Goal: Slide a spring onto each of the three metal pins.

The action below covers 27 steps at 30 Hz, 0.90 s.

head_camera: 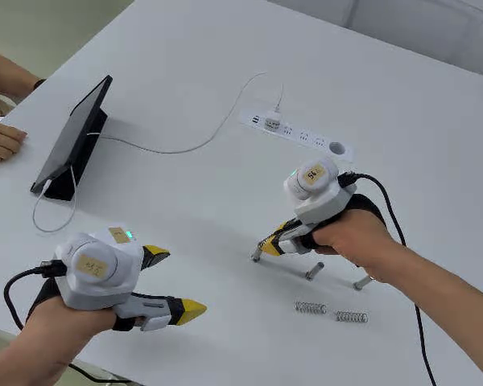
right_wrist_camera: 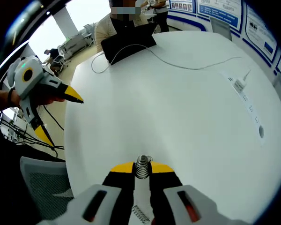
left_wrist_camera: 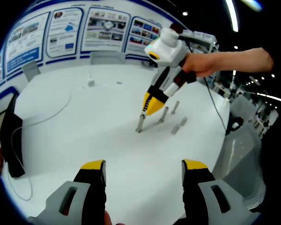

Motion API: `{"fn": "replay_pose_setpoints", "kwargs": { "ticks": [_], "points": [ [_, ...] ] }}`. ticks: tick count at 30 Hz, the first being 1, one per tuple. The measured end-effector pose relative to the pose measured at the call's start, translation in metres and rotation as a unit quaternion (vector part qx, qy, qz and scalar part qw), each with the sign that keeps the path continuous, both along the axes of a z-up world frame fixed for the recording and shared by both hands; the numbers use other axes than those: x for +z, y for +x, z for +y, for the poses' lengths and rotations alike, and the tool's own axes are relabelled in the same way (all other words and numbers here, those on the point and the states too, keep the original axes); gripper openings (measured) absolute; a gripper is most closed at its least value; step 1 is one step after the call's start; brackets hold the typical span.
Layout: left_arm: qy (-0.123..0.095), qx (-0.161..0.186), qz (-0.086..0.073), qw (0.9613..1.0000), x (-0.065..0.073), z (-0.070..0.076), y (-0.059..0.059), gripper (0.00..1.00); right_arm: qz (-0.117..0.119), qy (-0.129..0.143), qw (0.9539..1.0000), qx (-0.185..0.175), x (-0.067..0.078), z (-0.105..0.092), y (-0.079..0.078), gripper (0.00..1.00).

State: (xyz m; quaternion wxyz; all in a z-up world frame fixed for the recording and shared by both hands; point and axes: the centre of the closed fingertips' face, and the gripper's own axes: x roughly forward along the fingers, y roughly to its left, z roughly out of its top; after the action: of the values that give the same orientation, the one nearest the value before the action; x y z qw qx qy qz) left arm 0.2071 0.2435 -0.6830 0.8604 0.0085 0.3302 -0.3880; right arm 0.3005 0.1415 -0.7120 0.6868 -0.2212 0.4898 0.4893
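- We see the right gripper (right_wrist_camera: 142,168) pinched narrow on a spring (right_wrist_camera: 142,164), and the coil stands up between its yellow tips.
- In the head view, those tips angle down right at the leftmost pin (head_camera: 256,256). We cannot tell whether the spring touches the pin's top.
- The middle pin (head_camera: 312,271) and the far pin (head_camera: 361,282) stand upright beside it, just below the right hand (head_camera: 356,237) on that gripper.
- Two loose springs (head_camera: 310,307) lie flat on the white table (head_camera: 185,72), end to end with a gap between them, near the pins on our side.
- The left gripper (head_camera: 175,281) is spread wide with nothing between its jaws. It is well apart from the pins, with its tips pointing their way.
- Further back, a power strip (head_camera: 298,133) lies with a thin cable (head_camera: 185,149) running off toward a propped-up tablet (head_camera: 72,141).
- Another person's hand (head_camera: 0,141) rests at the table's edge, near the tablet.
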Motion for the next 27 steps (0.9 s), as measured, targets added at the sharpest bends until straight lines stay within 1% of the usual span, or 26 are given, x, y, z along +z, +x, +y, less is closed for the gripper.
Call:
{"fn": "replay_pose_setpoints", "kwargs": {
  "ticks": [7, 13, 21, 25, 27],
  "points": [
    [-0.001, -0.002, 0.002, 1.0, -0.001, 0.0, -0.001, 0.66, -0.001, 0.0, 1.0, 0.004, 0.0, 0.006, 0.002, 0.13],
    [-0.002, -0.002, 0.001, 1.0, 0.0, -0.001, 0.0, 0.66, -0.008, -0.012, 0.9997, 0.02, -0.005, 0.009, 0.0, 0.13],
    [0.0, -0.002, 0.0, 1.0, 0.0, 0.001, 0.0, 0.66, -0.013, -0.009, 0.9996, 0.023, -0.005, 0.015, 0.002, 0.13],
    [-0.001, 0.0, -0.001, 1.0, 0.0, 0.002, 0.001, 0.66, -0.022, -0.018, 0.999, 0.036, -0.005, 0.014, 0.0, 0.13],
    [0.0, 0.0, 0.0, 1.0, 0.0, 0.002, 0.001, 0.66, -0.03, -0.024, 0.9982, 0.046, -0.004, 0.013, -0.001, 0.13]
  ]
}}
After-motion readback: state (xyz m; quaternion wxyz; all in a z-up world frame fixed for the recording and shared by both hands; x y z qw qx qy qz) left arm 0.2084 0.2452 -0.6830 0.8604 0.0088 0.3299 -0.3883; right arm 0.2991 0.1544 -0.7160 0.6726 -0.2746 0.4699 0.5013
